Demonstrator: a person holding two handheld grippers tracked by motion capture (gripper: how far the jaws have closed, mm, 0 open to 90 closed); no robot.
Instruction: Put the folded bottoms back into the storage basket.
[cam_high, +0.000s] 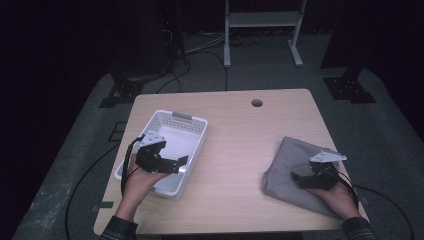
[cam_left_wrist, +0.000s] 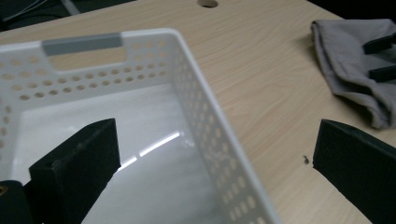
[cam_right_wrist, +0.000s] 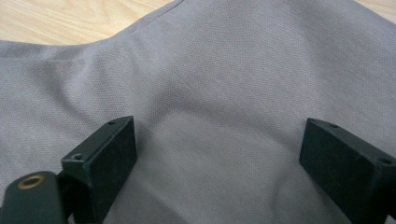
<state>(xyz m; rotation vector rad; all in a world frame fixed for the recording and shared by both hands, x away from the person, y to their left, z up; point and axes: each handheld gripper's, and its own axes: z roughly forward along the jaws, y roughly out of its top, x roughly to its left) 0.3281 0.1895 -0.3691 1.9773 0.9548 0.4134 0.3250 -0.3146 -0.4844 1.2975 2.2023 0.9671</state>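
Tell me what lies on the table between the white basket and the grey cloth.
Nothing: in the high view a bare strip of wooden table separates the white basket from the grey cloth. The left gripper view shows the same bare wood.

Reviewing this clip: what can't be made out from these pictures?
- High view: the near end of the white basket floor is covered by the left gripper and hand.
- High view: whether the right gripper touches the grey cloth is too small to tell.
- Right gripper view: the cloth's edges are cut off by the frame.
- Left gripper view: the basket's near end is cut off at the bottom edge.
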